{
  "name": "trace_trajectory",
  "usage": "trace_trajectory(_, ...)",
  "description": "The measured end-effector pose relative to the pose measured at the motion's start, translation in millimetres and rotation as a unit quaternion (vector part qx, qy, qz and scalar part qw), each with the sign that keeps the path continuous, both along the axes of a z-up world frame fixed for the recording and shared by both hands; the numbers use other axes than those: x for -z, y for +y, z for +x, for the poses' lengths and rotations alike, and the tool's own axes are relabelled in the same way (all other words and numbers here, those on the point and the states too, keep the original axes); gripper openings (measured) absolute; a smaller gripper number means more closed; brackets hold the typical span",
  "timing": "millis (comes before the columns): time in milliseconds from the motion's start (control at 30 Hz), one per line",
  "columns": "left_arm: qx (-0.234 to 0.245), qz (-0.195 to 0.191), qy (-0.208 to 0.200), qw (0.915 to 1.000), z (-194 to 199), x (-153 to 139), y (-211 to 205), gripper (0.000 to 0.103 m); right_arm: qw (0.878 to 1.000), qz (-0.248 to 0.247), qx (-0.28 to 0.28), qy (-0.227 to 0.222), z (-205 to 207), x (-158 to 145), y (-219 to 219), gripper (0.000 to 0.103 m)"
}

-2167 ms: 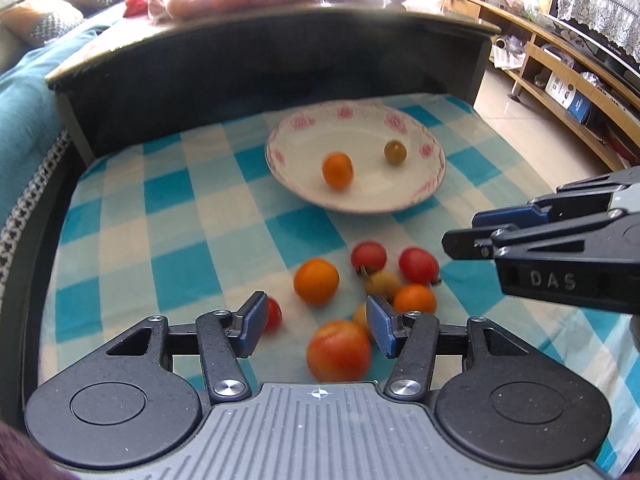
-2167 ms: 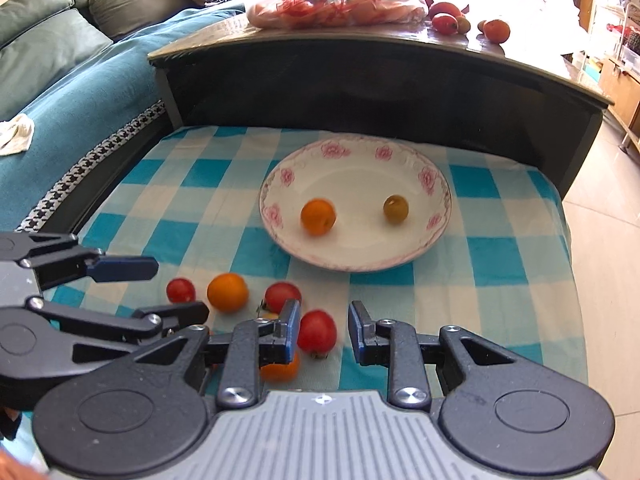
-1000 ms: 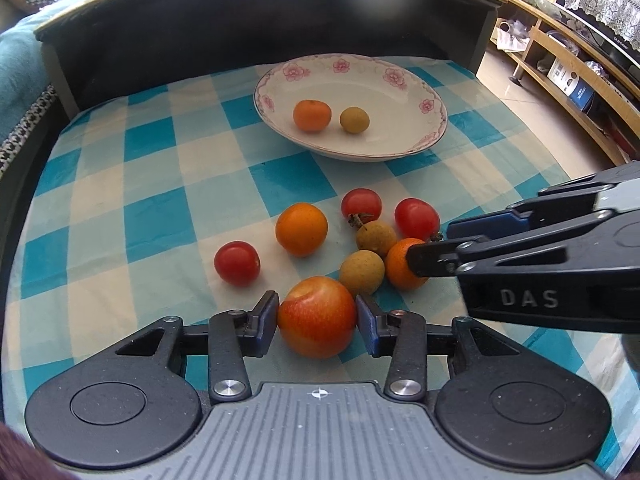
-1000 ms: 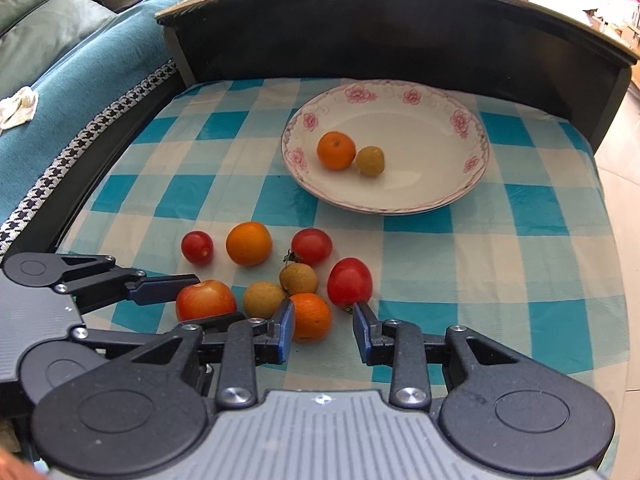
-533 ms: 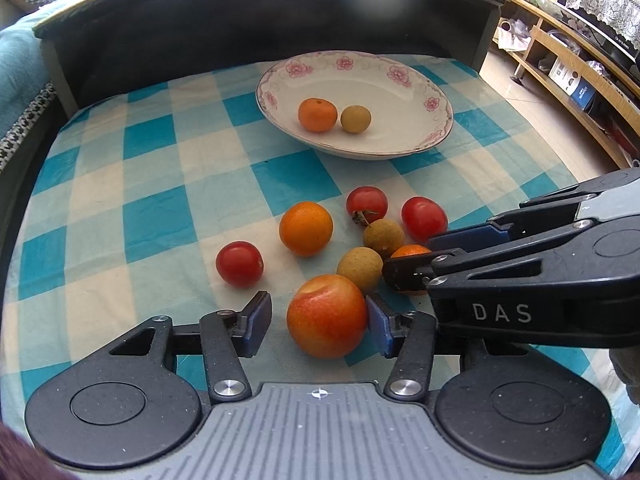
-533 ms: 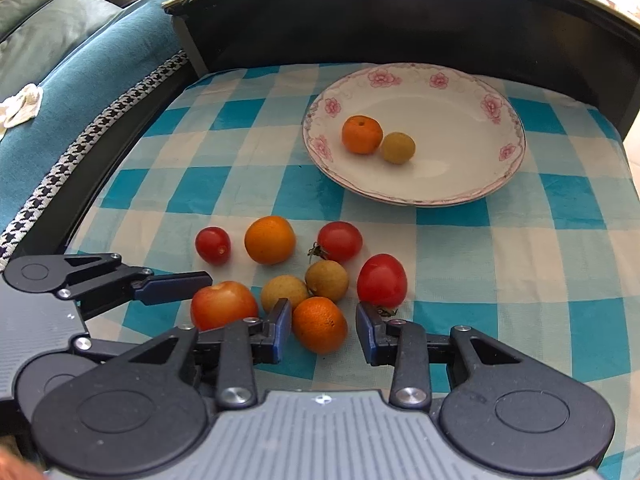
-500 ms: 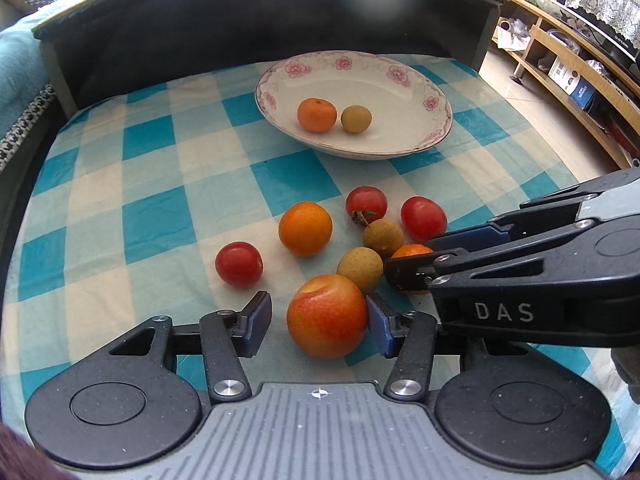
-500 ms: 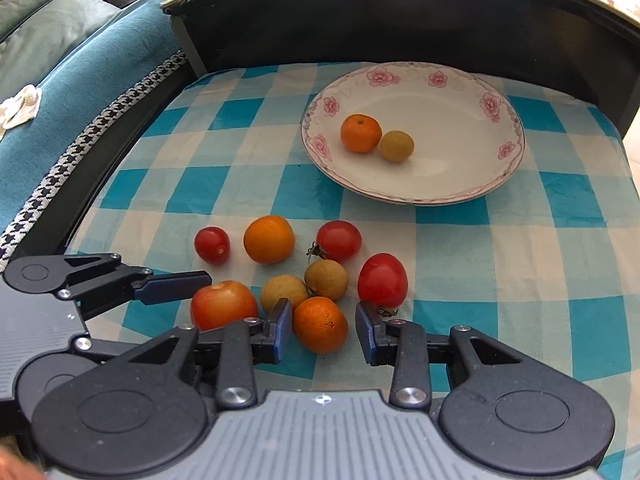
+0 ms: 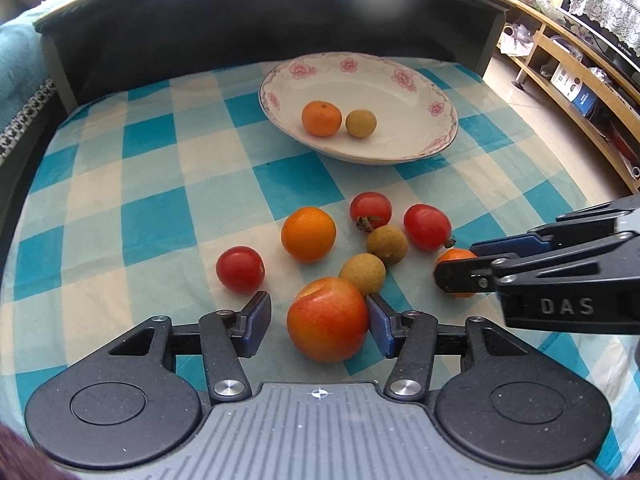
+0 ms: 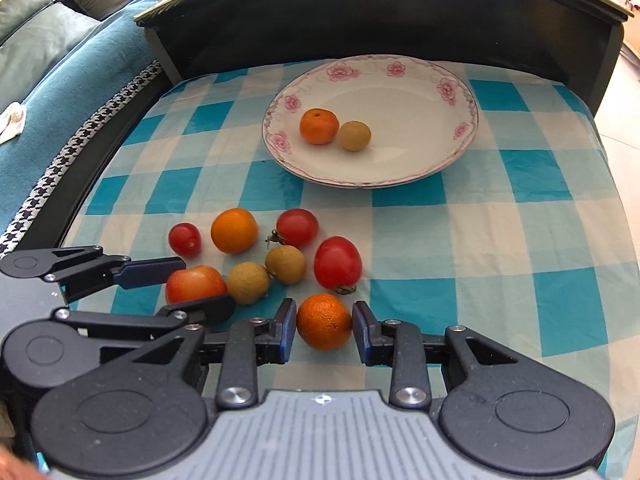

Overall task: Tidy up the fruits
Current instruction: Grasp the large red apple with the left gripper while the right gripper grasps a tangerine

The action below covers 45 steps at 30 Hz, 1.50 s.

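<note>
Near the checked cloth's front edge, both grippers are spread: left gripper straddles the peach, right gripper a mandarin, longans crowding between.

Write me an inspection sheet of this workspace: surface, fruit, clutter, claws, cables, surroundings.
Surface: blue-and-white checked cloth.
Job's things: flowered plate holds one mandarin touching one longan. Loose on the cloth: three red tomatoes, one orange, two longans, a red-orange fruit, a small mandarin.
Clutter: nothing seen on the cloth.
Claws: left claw open around the red-orange fruit, a gap on one side; right claw around the small mandarin, jaws very close, grip cannot be told.
Cables: nothing seen.
Surroundings: dark raised ledge behind, teal sofa at left, wooden shelf at right.
</note>
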<state>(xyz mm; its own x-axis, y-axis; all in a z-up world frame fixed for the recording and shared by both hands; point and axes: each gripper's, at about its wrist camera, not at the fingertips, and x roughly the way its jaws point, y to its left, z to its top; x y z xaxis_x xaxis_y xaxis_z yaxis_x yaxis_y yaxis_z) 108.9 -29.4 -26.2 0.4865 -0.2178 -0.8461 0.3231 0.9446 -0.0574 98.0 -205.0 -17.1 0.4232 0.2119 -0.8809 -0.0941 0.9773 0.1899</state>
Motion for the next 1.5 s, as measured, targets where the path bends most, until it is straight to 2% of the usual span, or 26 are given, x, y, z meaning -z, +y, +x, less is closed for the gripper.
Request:
trace_trajectory(167, -0.004, 0.002, -0.005, 1.0000, 3, 4, -2, 0.062, 1.000, 0.001, -0.001, 0.000, 0, 0, -1, 0.033)
trace_trajectory(233, -0.003, -0.002, -0.005, 1.0000, 3, 4, -2, 0.054, 1.000, 0.001, -0.001, 0.000, 0, 0, -1, 0.033)
trace_trajectory(300, 0.000, 0.001, -0.005, 1.0000, 2, 3, -3, 0.051, 1.000, -0.001, -0.002, 0.000, 1, 0, 0, 0.033)
trace_trajectory(900, 0.011, 0.011, -0.014, 0.9998, -12, -9, -5, 0.049, 1.000, -0.024, -0.001, -0.006, -14, -10, 1, 0.033)
trace_trajectory(1200, 0.000, 0.009, -0.002, 1.0000, -8, 2, -3, 0.050, 1.000, -0.029, 0.001, 0.002, -19, -6, 2, 0.033)
trace_trajectory(1500, 0.006, 0.021, -0.013, 0.9997, -11, 2, -6, 0.049, 1.000, -0.028, 0.000, 0.002, -17, -5, 2, 0.033)
